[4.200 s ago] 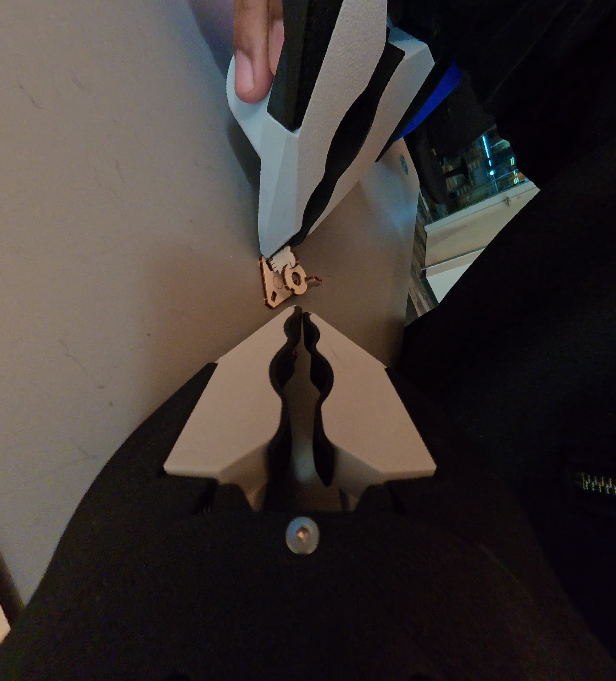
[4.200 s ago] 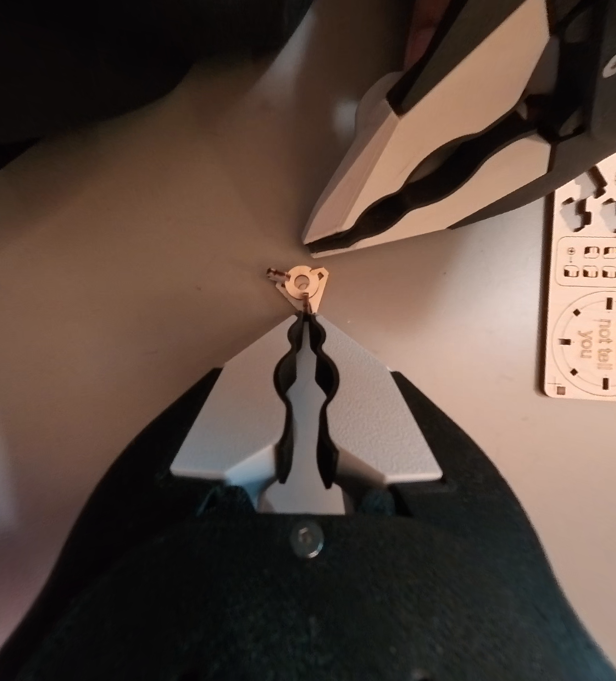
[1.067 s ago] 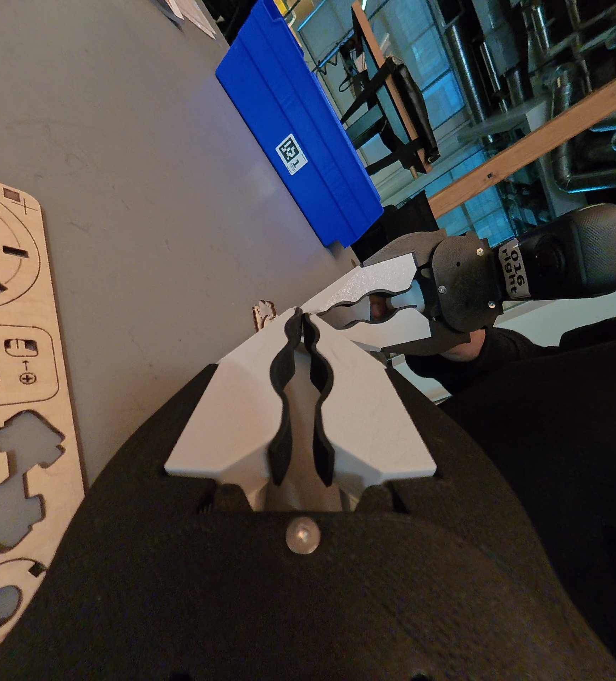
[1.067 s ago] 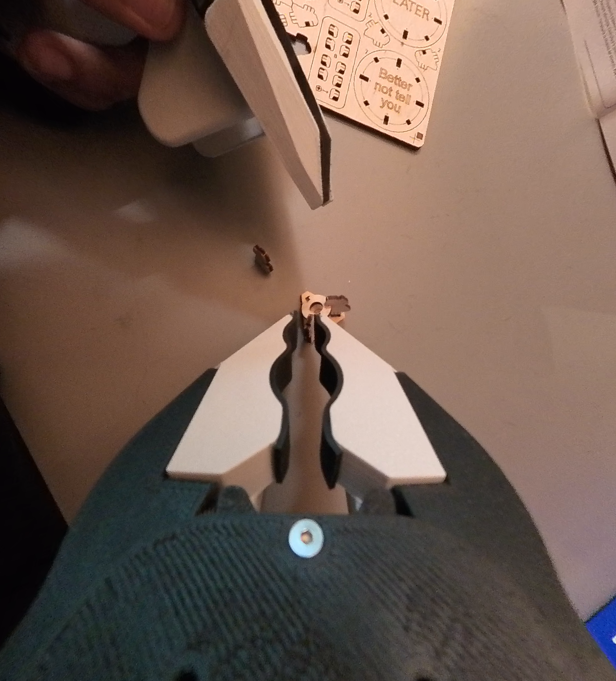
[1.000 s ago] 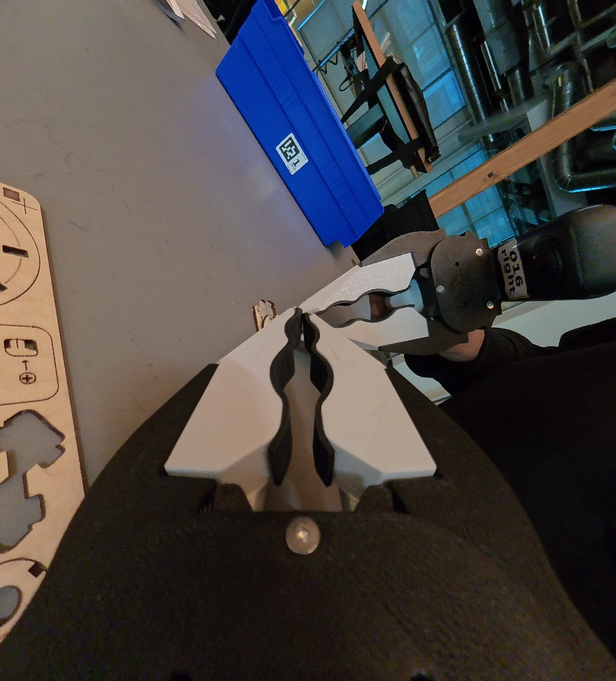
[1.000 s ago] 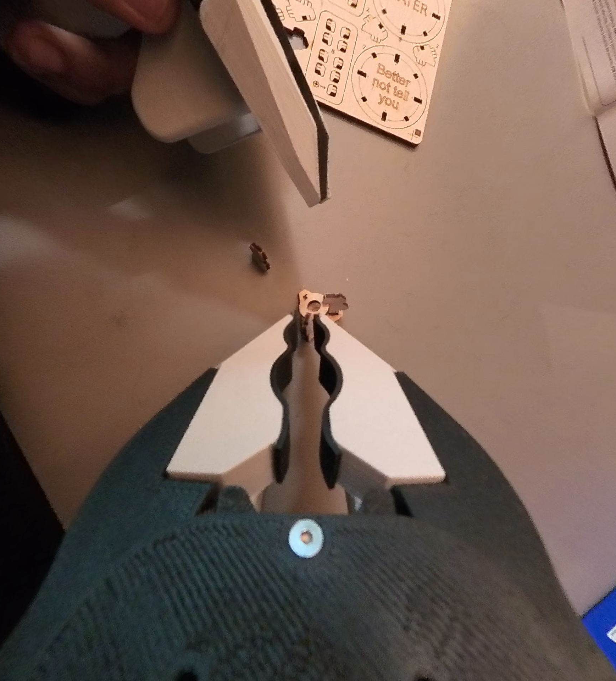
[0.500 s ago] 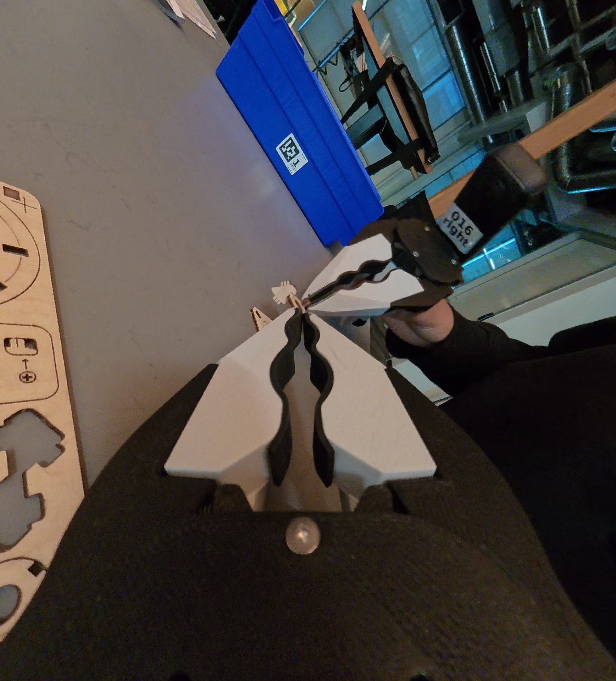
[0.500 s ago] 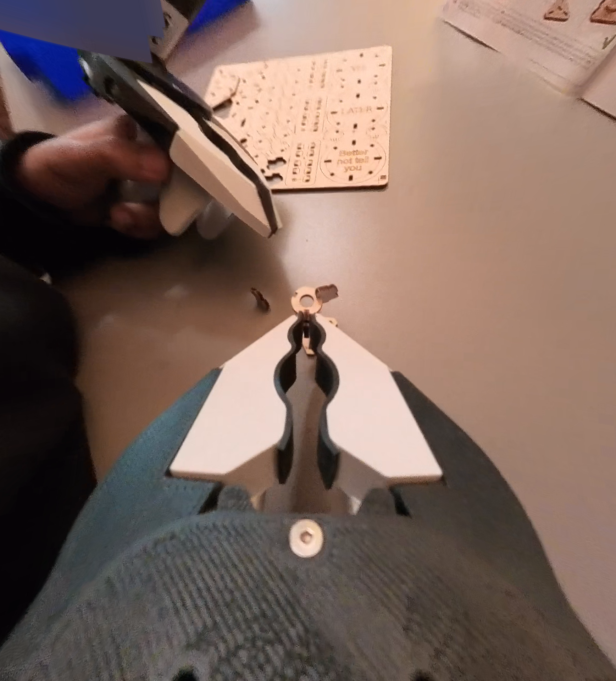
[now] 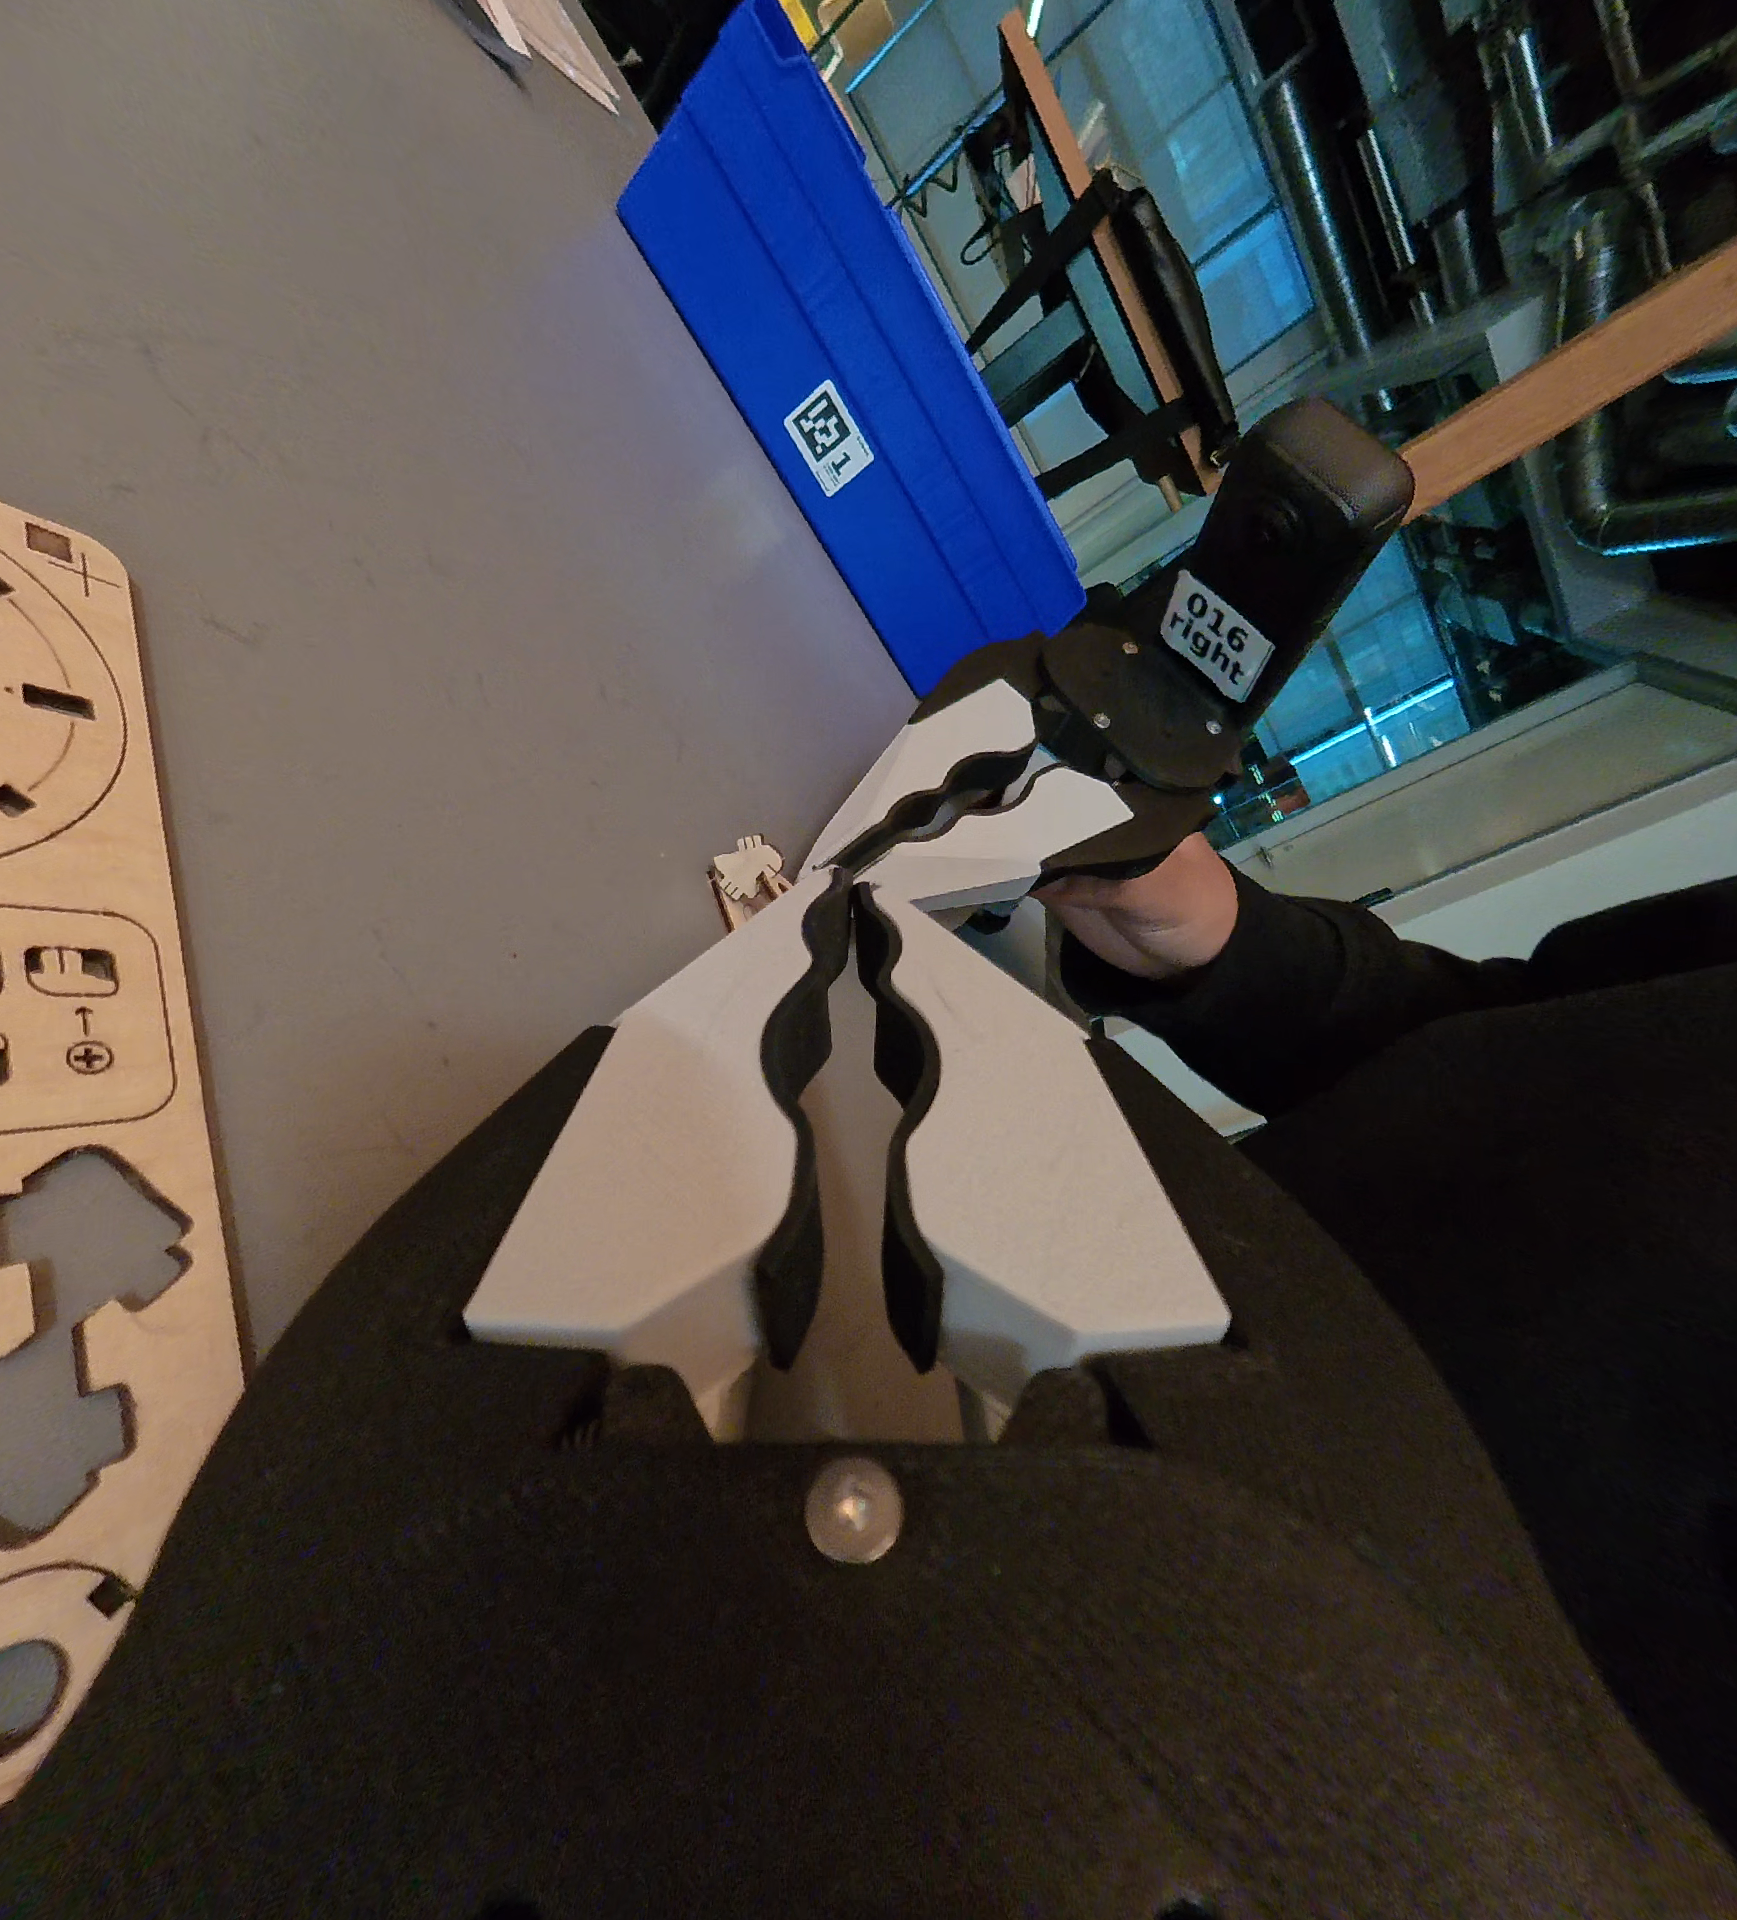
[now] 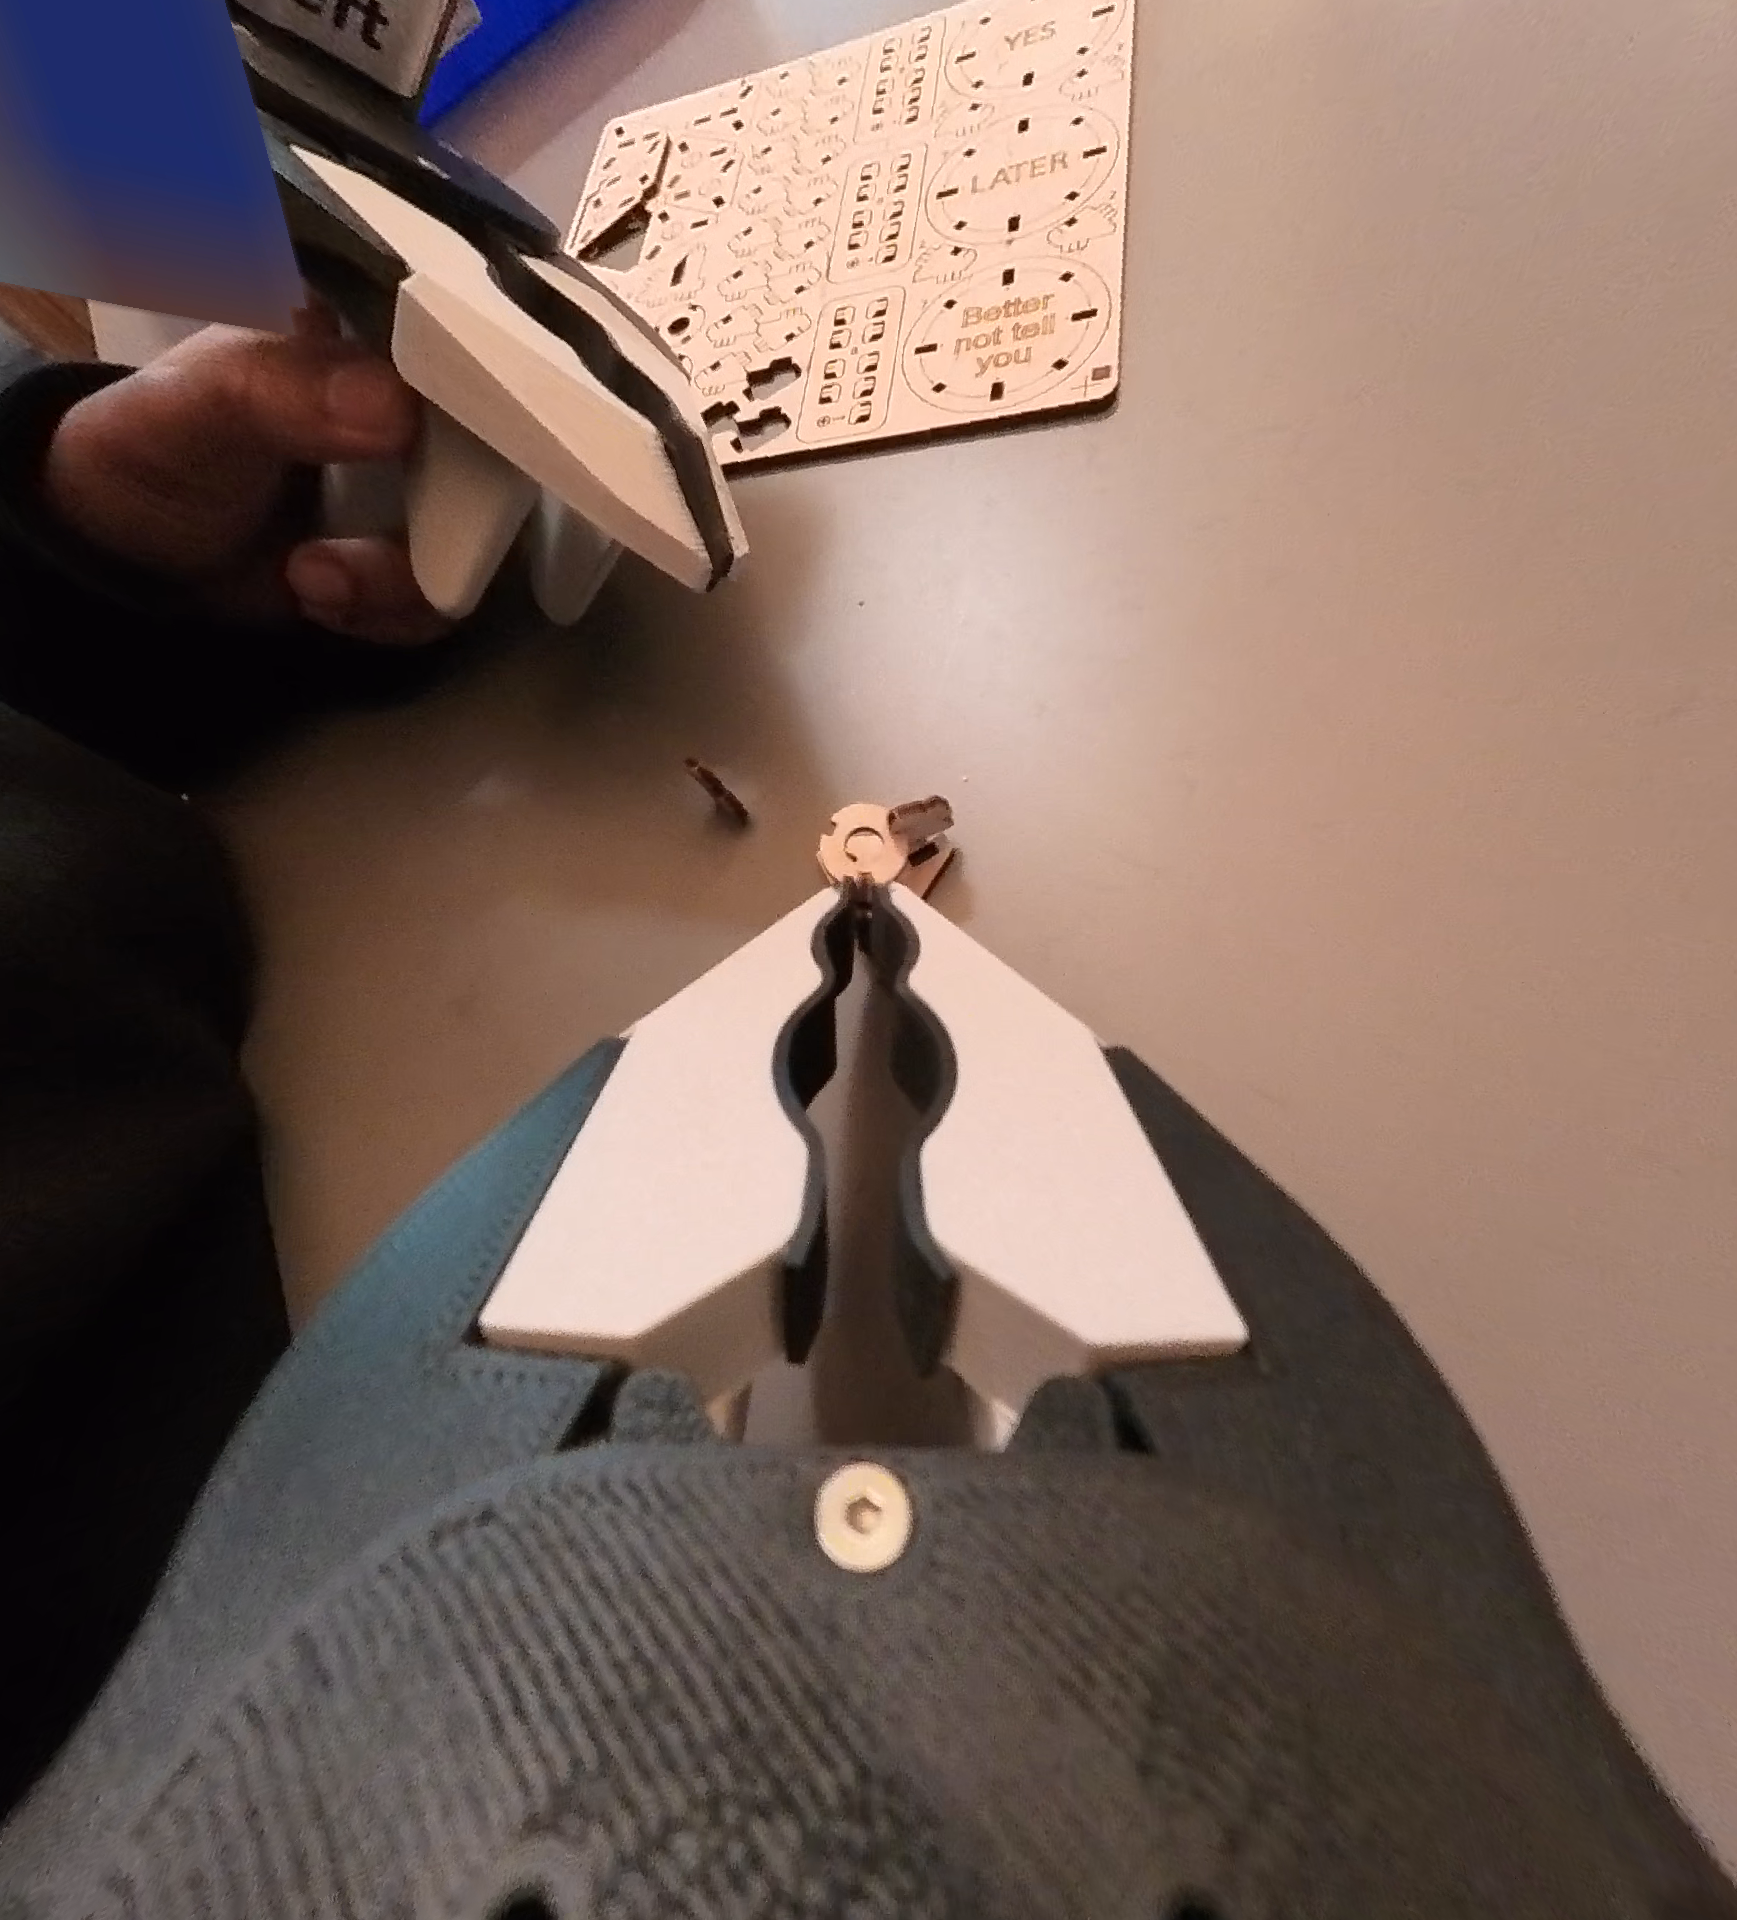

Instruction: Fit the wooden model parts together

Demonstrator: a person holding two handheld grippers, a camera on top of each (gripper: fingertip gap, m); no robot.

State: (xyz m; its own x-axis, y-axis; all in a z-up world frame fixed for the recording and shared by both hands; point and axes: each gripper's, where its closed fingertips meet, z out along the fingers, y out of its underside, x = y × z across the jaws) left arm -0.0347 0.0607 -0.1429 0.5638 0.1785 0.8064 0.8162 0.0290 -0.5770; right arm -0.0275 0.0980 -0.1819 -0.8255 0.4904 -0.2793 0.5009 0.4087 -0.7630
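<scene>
Versus half a second back, the right gripper (image 10: 859, 909) has settled with little change: same clamp, tips pinched on a tab of the small wooden assembly (image 10: 869, 850), a ring-shaped disc with a stub piece on its right, sitting just ahead of the tips over the grey table (image 10: 1415, 727). About a second ago the jaws were a touch wider around that tab; now the pads press on it. In the left wrist view the right gripper's camera body has tilted further up than before. Left gripper (image 9: 848, 899) is unchanged: jaws fully together, nothing between the pads, tips close to the right gripper's tips. A loose small wooden piece (image 10: 716, 788) lies on the table just ahead-left of the right tips, apart from the assembly. The laser-cut wooden sheet (image 10: 947, 239) sits well ahead, past the left gripper. Blue bin (image 9: 843, 384) is far ahead of the left tips by the table edge. Open tabletop to the right and ahead-right of the right gripper; left side is crowded by the person's hand (image 10: 220, 468) and dark sleeve.
</scene>
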